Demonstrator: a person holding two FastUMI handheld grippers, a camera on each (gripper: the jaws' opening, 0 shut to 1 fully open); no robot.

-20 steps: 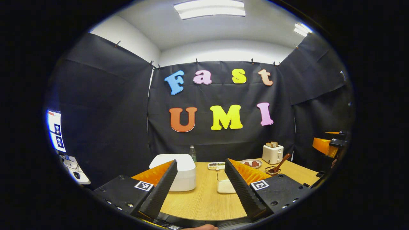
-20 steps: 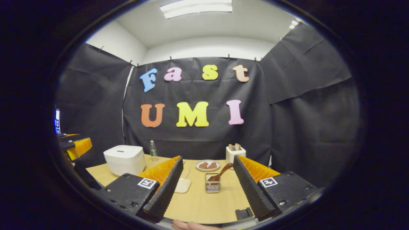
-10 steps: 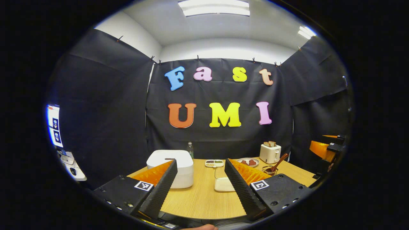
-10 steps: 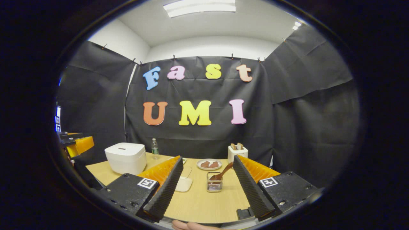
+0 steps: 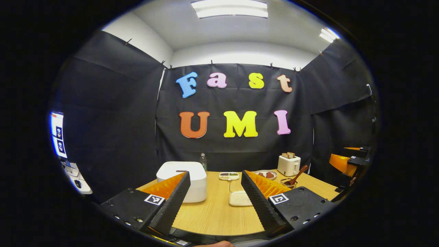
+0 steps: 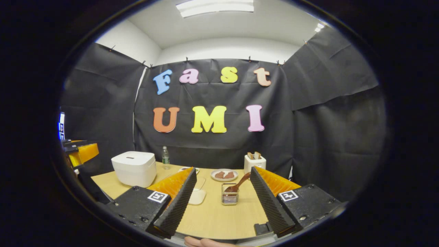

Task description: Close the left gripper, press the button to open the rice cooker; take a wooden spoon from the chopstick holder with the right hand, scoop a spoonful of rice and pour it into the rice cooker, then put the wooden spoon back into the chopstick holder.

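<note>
Wooden bench (image 5: 216, 216) | left tongs (image 5: 215, 200) released, cooker (image 5: 192, 178) just beyond | right tongs (image 6: 223, 200) released, spoon (image 6: 238, 183) in holder (image 6: 229, 198) ahead

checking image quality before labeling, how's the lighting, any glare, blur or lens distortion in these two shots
Left gripper view: the ceiling light panel is blown out to white, and the fisheye bows the table edge; the rice cooker reads sharp. Right gripper view: even light, no motion blur, the wooden spoon and chopstick holder are crisp, and the booth walls curve towards the rim.
</note>
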